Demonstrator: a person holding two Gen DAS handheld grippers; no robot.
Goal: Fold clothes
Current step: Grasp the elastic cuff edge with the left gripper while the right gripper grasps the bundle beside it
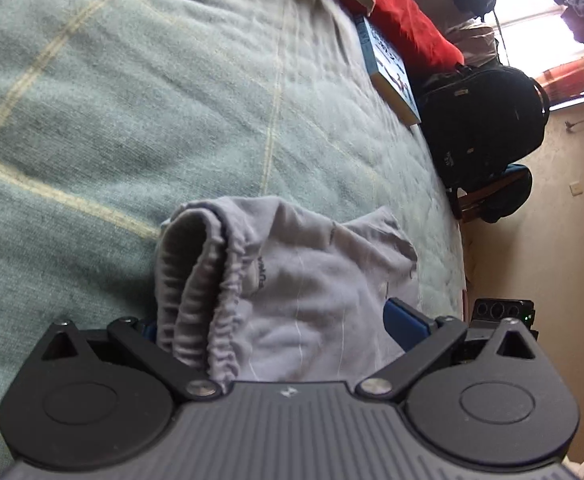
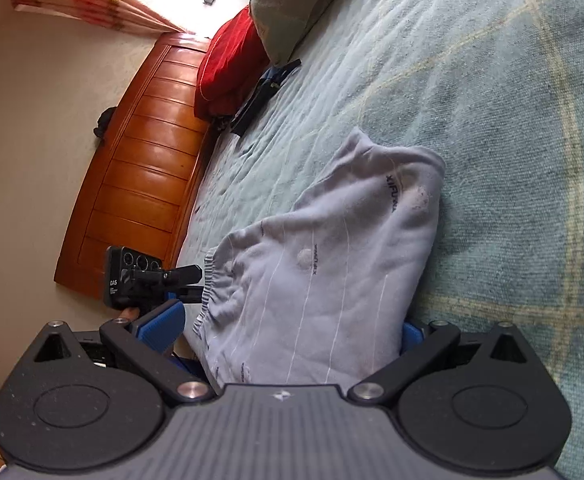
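On the pale green bedspread (image 2: 471,92) lies a small grey garment (image 2: 331,264), apparently shorts with a gathered elastic waistband (image 1: 216,280), thin vertical stripes and printed lettering. Both tools face it from the near edge. The left gripper (image 1: 276,332) has its blue pads spread wide, with the waistband end of the cloth bunched between the fingers and reaching back to the tool body; no clamping is evident. The right gripper (image 2: 292,328) is likewise spread apart, the hem side of the garment lying between its pads (image 2: 164,320); whether either pad touches the cloth cannot be told. Assessment: the fabric is light, soft jersey, limp and without stiffness, so it will sag and drag on the textured spread rather than slide cleanly. The doubled waistband is the thickest, firmest hold; a pinch there and at the opposite edge should carry both layers together. Risk noted: catching one layer only, which would open the fold. A book (image 1: 391,68) and red pillow (image 2: 228,60) lie well apart.
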